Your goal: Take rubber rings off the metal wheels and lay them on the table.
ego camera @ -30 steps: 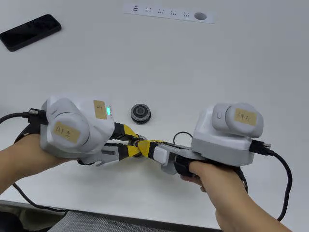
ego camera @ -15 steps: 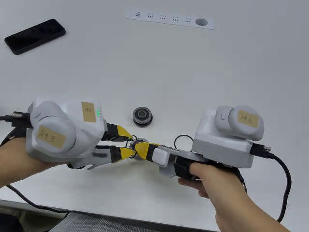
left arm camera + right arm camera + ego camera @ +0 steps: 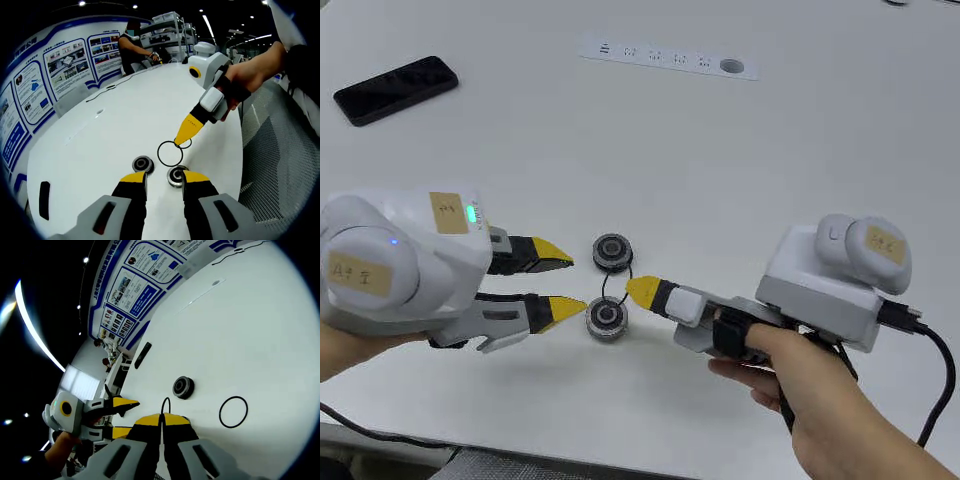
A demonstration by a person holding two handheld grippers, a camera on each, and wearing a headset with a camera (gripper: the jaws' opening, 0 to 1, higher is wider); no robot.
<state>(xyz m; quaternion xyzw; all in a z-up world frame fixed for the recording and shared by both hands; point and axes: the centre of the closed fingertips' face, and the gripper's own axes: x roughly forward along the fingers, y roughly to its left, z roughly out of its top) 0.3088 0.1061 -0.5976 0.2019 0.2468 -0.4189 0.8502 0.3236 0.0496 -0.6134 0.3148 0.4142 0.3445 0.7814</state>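
Two metal wheels lie on the white table (image 3: 770, 150), one farther (image 3: 612, 252) and one nearer (image 3: 606, 318). My right gripper (image 3: 640, 292) is shut on a thin black rubber ring (image 3: 604, 286), holding it just above the table between the wheels. In the left gripper view the ring (image 3: 170, 153) hangs from that yellow tip beyond both wheels (image 3: 143, 164) (image 3: 177, 175). My left gripper (image 3: 558, 287) is open and empty, just left of the wheels. The right gripper view shows my shut jaws pinching the ring (image 3: 165, 406), and a second ring (image 3: 233, 412) lies flat on the table.
A black phone (image 3: 397, 88) lies at the far left of the table. At the far edge sits a white power strip (image 3: 665, 55). A cable trails from the right gripper past the table's front edge. A person stands at the table's far end (image 3: 131, 45).
The grippers met at one wheel; now they have drawn apart. The left gripper opened and backed left, the wheel lies on the table, and the right gripper moved right with the ring.
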